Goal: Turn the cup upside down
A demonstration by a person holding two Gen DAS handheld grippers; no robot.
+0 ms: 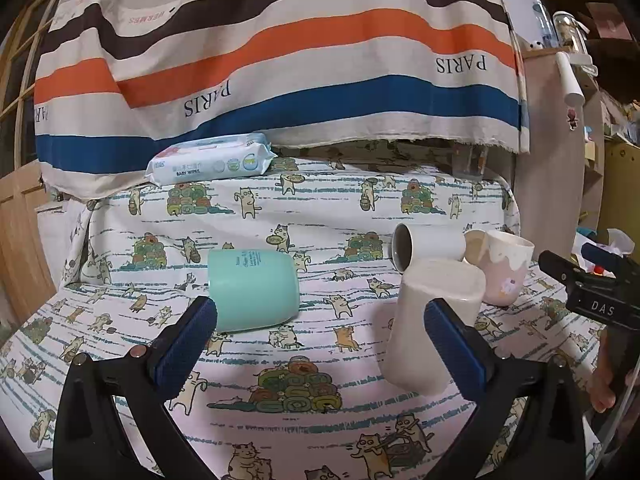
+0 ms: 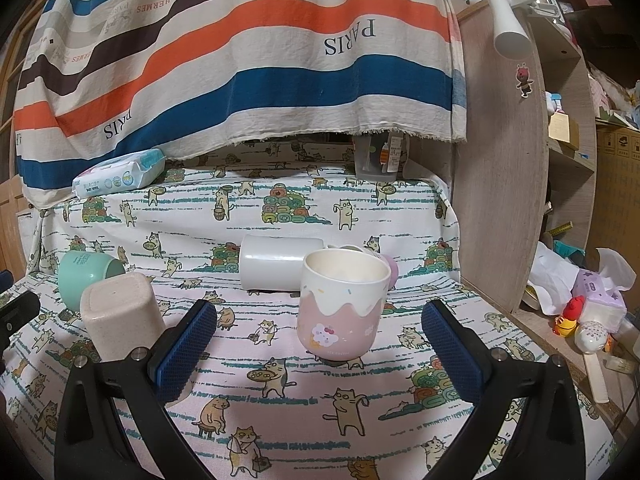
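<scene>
**Four cups on a cat-print cloth, both grippers open and empty**

Parts of the scene are cut off or hidden. In the left wrist view the right gripper [image 1: 560, 266] shows only as a black tip at the right edge, and its jaw spacing cannot be read there. A pale object behind the pink cup [image 2: 343, 312] is mostly covered in both views and cannot be identified. A clear container [image 2: 380, 160] at the far edge of the tabletop is half hidden under the striped cloth [image 2: 248, 60].

The pink cup, with a white drip-pattern rim, stands upright, mouth up, long axis vertical, toward the right side of the tabletop [image 2: 320, 400]. It sits between the right gripper's [image 2: 320, 344] widely parted fingers, untouched. The beige cup [image 1: 436, 320] stands with its closed base up, just left of the pink cup. The white cup [image 2: 280, 260] lies on its side behind them, long axis left to right; only the left wrist view shows its dark open mouth facing left. The mint cup [image 1: 254, 288] lies on its side toward the left.

The left gripper [image 1: 320, 340] has its jaws wide apart, holding nothing; its right finger overlaps the beige cup in the picture, contact unclear.

Baby wipes [image 1: 212, 162] rest at the far left corner. Only the right wrist view shows the shelf clutter [image 2: 584, 312] off the right edge.
</scene>
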